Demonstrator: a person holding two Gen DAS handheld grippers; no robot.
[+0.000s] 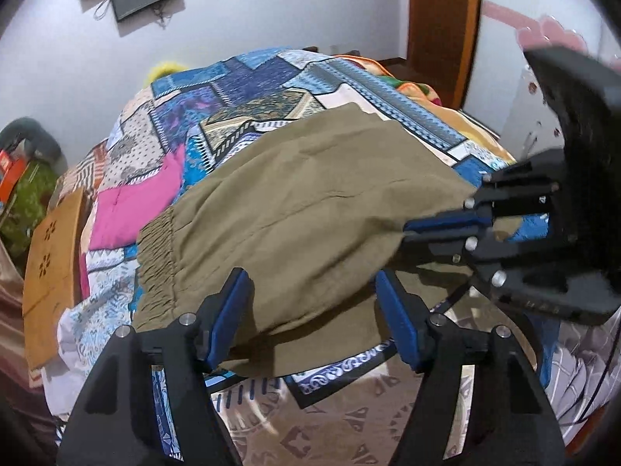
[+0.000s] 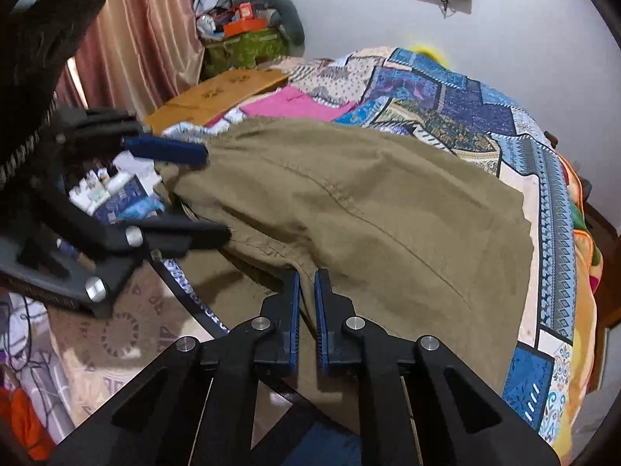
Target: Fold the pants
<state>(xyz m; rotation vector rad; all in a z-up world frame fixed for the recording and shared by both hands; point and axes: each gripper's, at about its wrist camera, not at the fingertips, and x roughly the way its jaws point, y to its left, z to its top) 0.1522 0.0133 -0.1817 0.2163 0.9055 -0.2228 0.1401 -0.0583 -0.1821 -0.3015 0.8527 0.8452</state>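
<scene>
Olive-khaki pants [image 1: 295, 209] lie spread on a patchwork bedspread [image 1: 248, 85], elastic waistband to the left in the left wrist view. My left gripper [image 1: 312, 283] is open, its blue pads either side of the pants' near edge, holding nothing. My right gripper [image 2: 306, 279] is shut on a fold of the pants [image 2: 368, 202] at their near edge. In the left wrist view the right gripper [image 1: 407, 233] comes in from the right, pinching the cloth. In the right wrist view the left gripper [image 2: 213, 190] is open at the left.
A pink garment [image 1: 132, 209] and an orange-brown board [image 1: 50, 268] lie left of the pants. The bed's near edge drops to a patterned sheet [image 1: 349, 419]. A curtain [image 2: 147, 31] and a cluttered green bag [image 2: 244, 46] stand beyond the bed.
</scene>
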